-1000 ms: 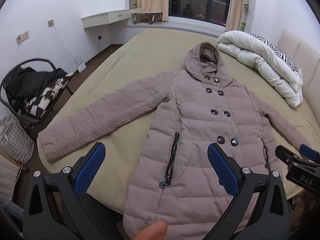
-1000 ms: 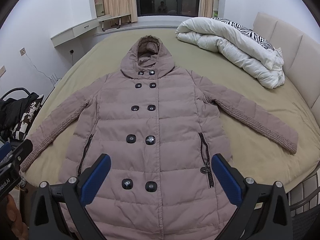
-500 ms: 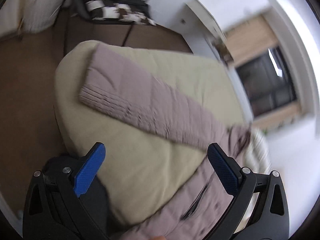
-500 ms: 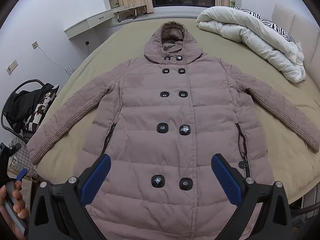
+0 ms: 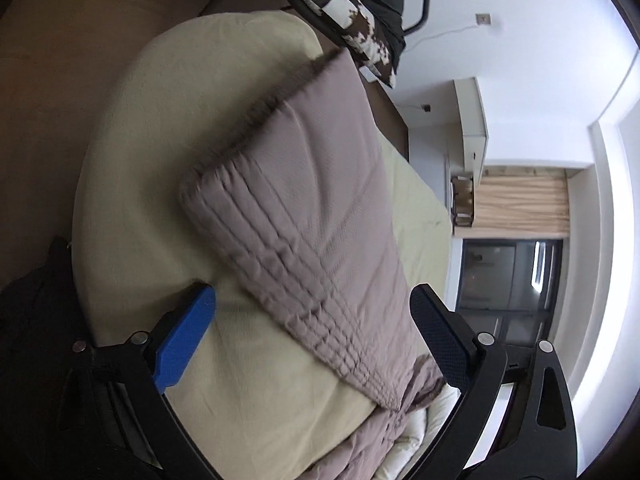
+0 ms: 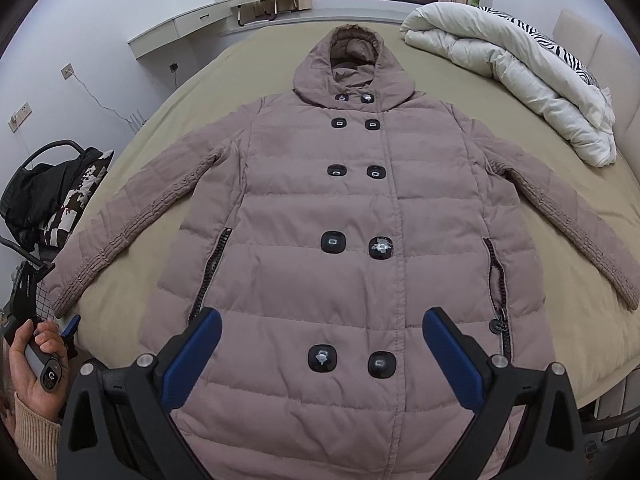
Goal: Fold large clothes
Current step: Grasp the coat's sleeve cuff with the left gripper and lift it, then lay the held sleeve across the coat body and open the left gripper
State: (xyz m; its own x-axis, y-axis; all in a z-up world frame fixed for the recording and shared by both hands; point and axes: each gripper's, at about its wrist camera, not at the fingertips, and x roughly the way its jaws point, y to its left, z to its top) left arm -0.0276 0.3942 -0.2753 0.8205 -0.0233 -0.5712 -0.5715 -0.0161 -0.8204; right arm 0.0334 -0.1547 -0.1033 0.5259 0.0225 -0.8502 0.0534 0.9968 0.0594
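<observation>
A mauve hooded puffer coat (image 6: 360, 220) lies flat and face up on the bed (image 6: 580, 292), both sleeves spread out. My right gripper (image 6: 322, 354) is open and empty, above the coat's lower front near the bottom buttons. My left gripper (image 5: 312, 336) is open and empty, rolled sideways, its fingers on either side of the coat's left sleeve (image 5: 304, 216) just short of the cuff, at the bed's corner. In the right wrist view the left gripper (image 6: 48, 324) shows in the person's hand beside that sleeve's cuff (image 6: 68, 288).
A white and zebra-print duvet (image 6: 516, 60) is bundled at the bed's far right. A chair with dark clothes (image 6: 44, 204) stands left of the bed, also in the left wrist view (image 5: 360, 12). A wire basket (image 6: 24, 288) sits by the bed corner. A desk (image 6: 188, 28) is by the window.
My left gripper has swung left, rolled sideways and come close over the left sleeve's cuff. My right gripper has drifted slightly over the coat's lower front. Both stay open.
</observation>
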